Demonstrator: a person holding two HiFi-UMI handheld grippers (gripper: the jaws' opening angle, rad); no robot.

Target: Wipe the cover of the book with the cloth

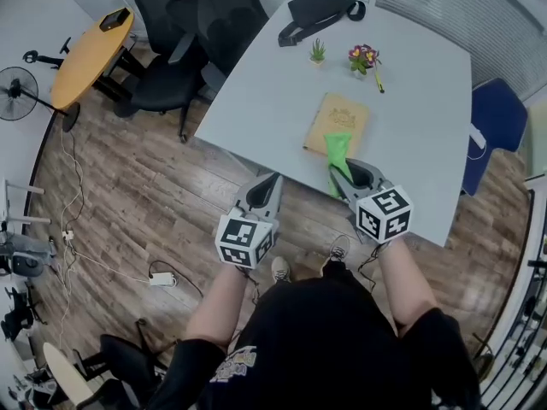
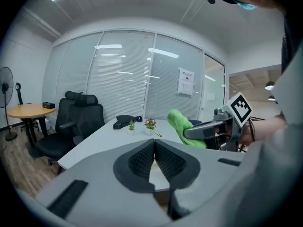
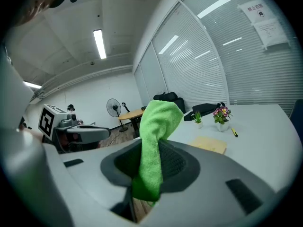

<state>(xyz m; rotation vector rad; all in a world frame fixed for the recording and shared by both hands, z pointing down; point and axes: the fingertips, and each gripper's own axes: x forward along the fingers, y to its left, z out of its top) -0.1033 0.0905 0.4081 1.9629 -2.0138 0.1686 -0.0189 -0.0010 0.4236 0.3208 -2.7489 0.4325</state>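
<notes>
The book (image 1: 339,120) is laid flat on the grey bench (image 1: 427,101), not far in from the near edge, with bare bench surface left open on its left and right sides. The green cloth (image 1: 336,150) is gripped in the right claw (image 1: 339,174), whose jaws are clenched on its lower part so that the rest stands up past the tips; from the head view it overlaps the book's near edge, though contact with the cover cannot be told. The left claw (image 1: 272,180) is held clenched with nothing in it, just off the bench's near edge and above the wooden floor (image 1: 128,195), beside the right claw and apart from it. Beyond the book, a small green plant (image 1: 317,52) and a pot of flowers (image 1: 363,58) are set side by side, a yellow pen (image 1: 377,82) is lying by the flowers, and a black bag (image 1: 320,14) is placed at the far edge. Black office chairs (image 1: 171,49) are crowded against the bench's left corner, and a blue chair (image 1: 496,118) is pushed up to its right side. Further left, a round wooden table (image 1: 90,54) and a standing fan (image 1: 17,92) are seen, and cables (image 1: 102,267) are trailed over the floor.
</notes>
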